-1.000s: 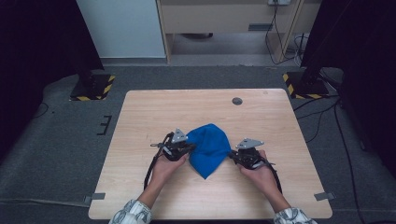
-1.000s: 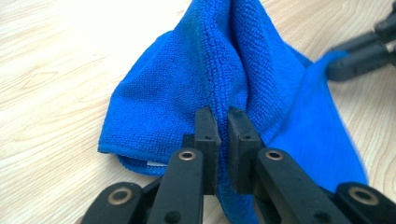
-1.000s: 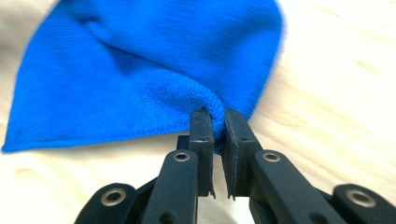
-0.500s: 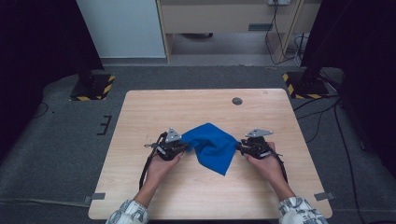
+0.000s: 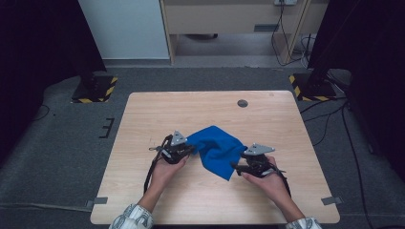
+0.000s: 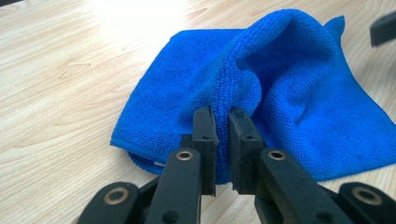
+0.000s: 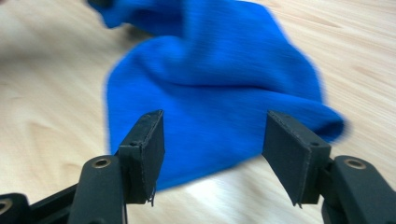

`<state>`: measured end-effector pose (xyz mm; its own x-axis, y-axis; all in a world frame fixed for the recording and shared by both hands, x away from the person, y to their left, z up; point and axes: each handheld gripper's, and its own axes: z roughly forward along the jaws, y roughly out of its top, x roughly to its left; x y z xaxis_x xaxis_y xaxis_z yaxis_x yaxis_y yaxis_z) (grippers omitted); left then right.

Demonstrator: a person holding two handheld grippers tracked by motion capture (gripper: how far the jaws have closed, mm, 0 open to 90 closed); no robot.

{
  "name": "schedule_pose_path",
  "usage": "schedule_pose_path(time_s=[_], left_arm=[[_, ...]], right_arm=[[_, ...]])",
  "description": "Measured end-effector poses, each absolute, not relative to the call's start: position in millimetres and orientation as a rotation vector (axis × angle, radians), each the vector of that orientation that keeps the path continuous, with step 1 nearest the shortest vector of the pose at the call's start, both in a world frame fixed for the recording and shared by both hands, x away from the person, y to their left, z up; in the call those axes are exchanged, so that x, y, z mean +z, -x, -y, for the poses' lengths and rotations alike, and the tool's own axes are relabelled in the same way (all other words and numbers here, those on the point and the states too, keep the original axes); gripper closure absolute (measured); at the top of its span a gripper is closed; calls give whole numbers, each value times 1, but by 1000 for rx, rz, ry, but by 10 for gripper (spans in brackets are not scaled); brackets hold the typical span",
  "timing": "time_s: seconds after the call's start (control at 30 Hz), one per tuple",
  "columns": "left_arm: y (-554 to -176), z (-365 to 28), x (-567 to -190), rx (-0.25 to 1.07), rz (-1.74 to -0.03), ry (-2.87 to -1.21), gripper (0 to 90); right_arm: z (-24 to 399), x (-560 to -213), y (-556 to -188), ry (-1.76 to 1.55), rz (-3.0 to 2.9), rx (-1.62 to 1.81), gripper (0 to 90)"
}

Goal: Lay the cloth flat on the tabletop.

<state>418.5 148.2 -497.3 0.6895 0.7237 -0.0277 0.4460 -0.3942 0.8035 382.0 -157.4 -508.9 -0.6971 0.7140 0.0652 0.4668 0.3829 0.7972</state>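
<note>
A blue microfibre cloth [image 5: 217, 148] lies rumpled on the wooden table [image 5: 191, 109] between my two grippers. My left gripper [image 5: 185, 151] is at the cloth's left corner. In the left gripper view its jaws [image 6: 219, 114] pinch a raised fold of the cloth [image 6: 289, 84]. My right gripper [image 5: 239, 166] sits at the cloth's lower right edge. Its jaws have just been opening and now stand wide [image 7: 214, 126]. The cloth [image 7: 219, 93] lies just beyond them, and neither pad presses on it.
A small dark round grommet [image 5: 242, 103] sits in the table near its far edge. Black stands with yellow-black striped feet [image 5: 95, 88] [image 5: 310, 88] flank the table on the grey floor. The person's forearms enter from the table's near edge.
The right gripper has let go of the cloth, opened and shifted right. The cloth, bunched a second ago, now lies spread wider. The left gripper kept its grip and place.
</note>
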Motion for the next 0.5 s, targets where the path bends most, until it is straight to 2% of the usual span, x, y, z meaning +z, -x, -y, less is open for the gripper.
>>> schedule_pose_path(time_s=[0.5], left_arm=[[-415,-146,-495,414,-883,-2047,815]], right_arm=[[122,-530,-365,-889,-2539,1181,416]])
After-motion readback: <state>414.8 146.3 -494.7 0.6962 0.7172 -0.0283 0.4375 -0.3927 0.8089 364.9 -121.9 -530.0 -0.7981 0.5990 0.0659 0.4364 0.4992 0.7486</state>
